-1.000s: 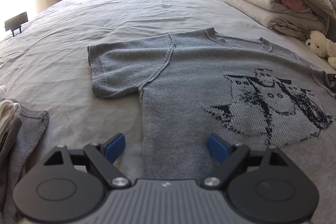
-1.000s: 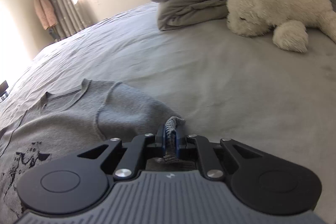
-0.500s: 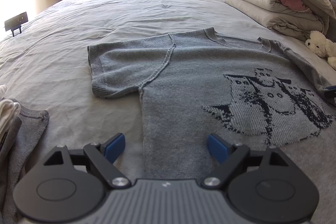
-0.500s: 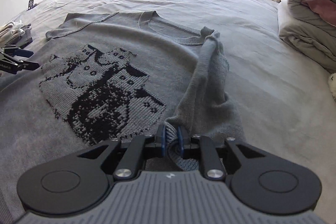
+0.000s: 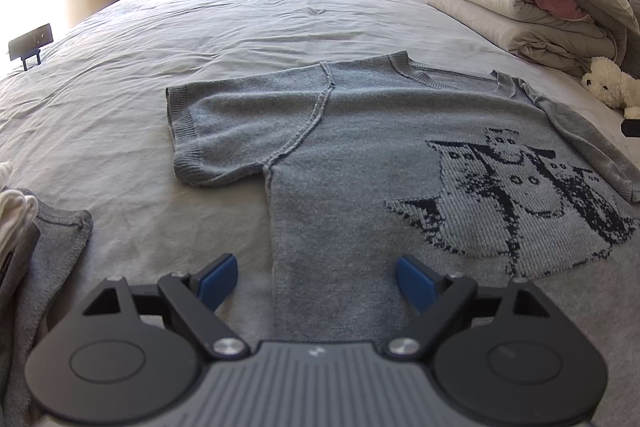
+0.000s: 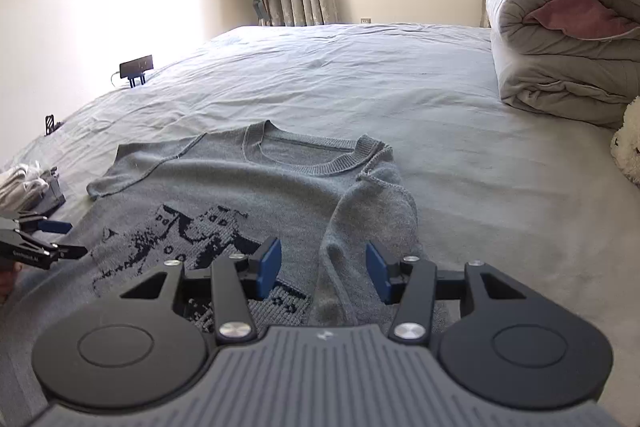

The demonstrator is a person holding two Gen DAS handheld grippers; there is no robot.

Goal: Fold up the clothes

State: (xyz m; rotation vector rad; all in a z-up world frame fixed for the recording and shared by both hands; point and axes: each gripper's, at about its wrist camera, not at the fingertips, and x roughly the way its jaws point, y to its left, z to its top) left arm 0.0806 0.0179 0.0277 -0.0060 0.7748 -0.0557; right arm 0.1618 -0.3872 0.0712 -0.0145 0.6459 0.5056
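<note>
— One grey sweater (image 5: pixel 360 155) is lying flat on the bed (image 5: pixel 240 27) in front of us, its right sleeve (image 6: pixel 372 219) folded in over the body, the other sleeve (image 5: pixel 224 135) spreading out flat.

— Are we gripping anything?

— No. Our right gripper (image 6: pixel 324 267) is opening its jaws above the folded sleeve, pads pressing on nothing. Our left gripper (image 5: pixel 316 279) is hanging wide open over the sweater's side edge, holding nothing.

— How is the room around it looking?

— Bare sheet is stretching beyond the collar toward the window. Folded clothes (image 5: pixel 24 235) are sitting just off the left; rolled quilts (image 6: pixel 560 59) and a plush toy (image 5: pixel 612 87) are bounding the right.
</note>
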